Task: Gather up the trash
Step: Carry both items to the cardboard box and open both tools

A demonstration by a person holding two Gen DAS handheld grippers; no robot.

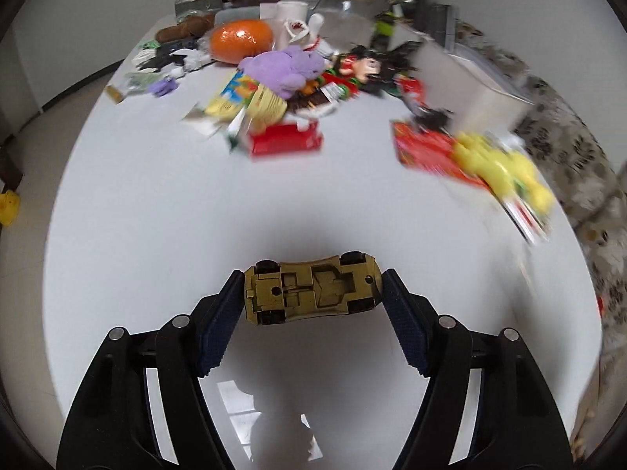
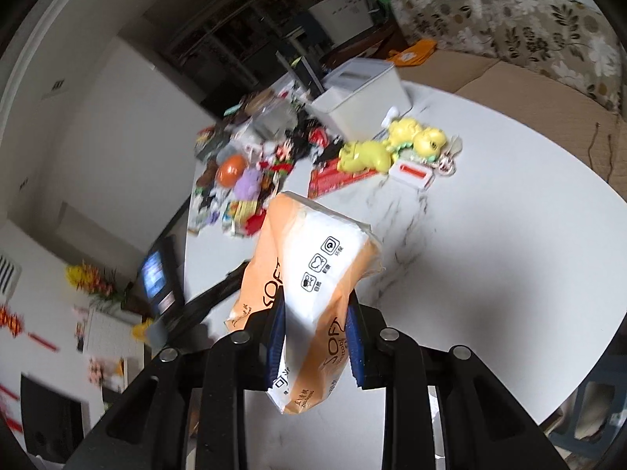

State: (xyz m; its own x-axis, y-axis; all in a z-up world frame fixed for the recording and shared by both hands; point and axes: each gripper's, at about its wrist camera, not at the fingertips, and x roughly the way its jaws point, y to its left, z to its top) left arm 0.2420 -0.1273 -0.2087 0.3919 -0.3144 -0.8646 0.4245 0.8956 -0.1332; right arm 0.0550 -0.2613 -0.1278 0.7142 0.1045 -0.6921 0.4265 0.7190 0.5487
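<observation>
My left gripper point(image 1: 312, 293) is shut on a gold toy car point(image 1: 313, 288), held upside down and crosswise above the white table point(image 1: 156, 203). My right gripper point(image 2: 315, 327) is shut on an orange-and-white tissue pack point(image 2: 309, 286), lifted above the table point(image 2: 490, 235) and tilted. A heap of wrappers and toys lies at the far side in the left wrist view: a red box point(image 1: 288, 140), a yellow snack wrapper point(image 1: 250, 102) and a red packet point(image 1: 427, 152).
A purple plush point(image 1: 284, 68), an orange ball point(image 1: 241, 39), a glass jar point(image 1: 345, 11), a white bin point(image 1: 470, 86) and yellow plush toys point(image 1: 505, 172) crowd the far table. A floral sofa point(image 2: 509, 19) stands behind. The heap also shows in the right wrist view point(image 2: 250, 180).
</observation>
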